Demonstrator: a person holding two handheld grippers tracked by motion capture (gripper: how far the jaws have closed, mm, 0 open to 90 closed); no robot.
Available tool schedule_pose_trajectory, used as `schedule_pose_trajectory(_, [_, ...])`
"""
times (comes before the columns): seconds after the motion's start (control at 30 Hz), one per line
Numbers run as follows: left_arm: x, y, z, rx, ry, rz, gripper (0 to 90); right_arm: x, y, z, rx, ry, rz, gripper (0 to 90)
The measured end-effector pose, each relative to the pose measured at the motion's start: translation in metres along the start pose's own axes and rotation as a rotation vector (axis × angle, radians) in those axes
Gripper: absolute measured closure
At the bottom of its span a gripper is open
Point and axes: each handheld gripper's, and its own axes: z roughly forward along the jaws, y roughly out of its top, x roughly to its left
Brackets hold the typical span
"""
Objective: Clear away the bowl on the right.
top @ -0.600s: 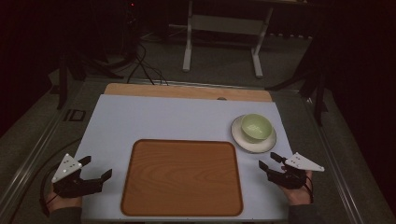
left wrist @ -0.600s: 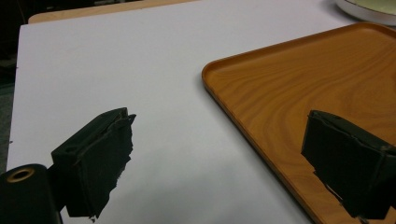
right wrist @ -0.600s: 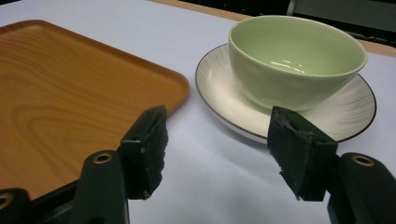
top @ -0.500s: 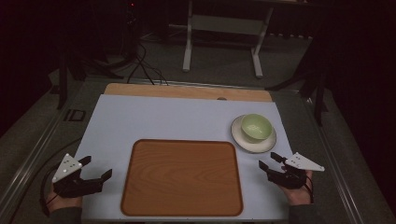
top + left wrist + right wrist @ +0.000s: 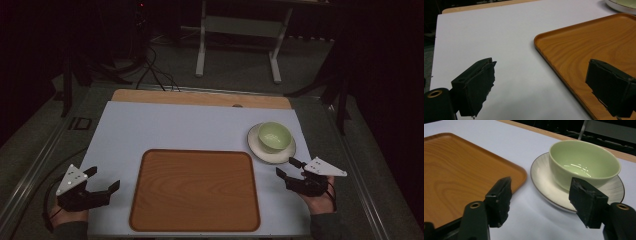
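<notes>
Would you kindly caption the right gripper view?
Open right gripper faces a green bowl on its plate, beside a tray.

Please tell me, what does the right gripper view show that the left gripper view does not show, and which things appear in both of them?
The right gripper view alone shows the empty green bowl standing on the white saucer, close ahead of the right gripper, whose fingers stand apart with nothing between them. The left gripper view alone shows the left gripper, open too, over bare white table. Both share the wooden tray, the white table and the saucer.
</notes>
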Motion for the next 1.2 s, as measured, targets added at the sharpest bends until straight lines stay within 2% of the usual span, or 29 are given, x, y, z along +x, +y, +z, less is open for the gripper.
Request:
schedule_pose_trajectory(0.33, [0.0,0.0,0.001,0.001,-0.002,-0.001,7.8,-0.016,0.02,0.008,0.003,-0.015,-0.013,30.4])
schedule_pose_trajectory(0.53, [0.001,0.0,0.001,0.002,0.001,-0.003,7.8,-0.024,0.026,0.014,0.011,-0.03,-0.02,30.0])
schedule_pose_trajectory(0.7, [0.001,0.0,0.001,0.002,0.002,-0.003,7.8,-0.034,0.03,0.02,0.029,-0.052,-0.026,25.1])
schedule_pose_trajectory(1.2, [0.001,0.001,-0.001,-0.014,0.01,-0.003,7.9,-0.046,0.044,0.041,0.046,-0.069,-0.025,20.8])
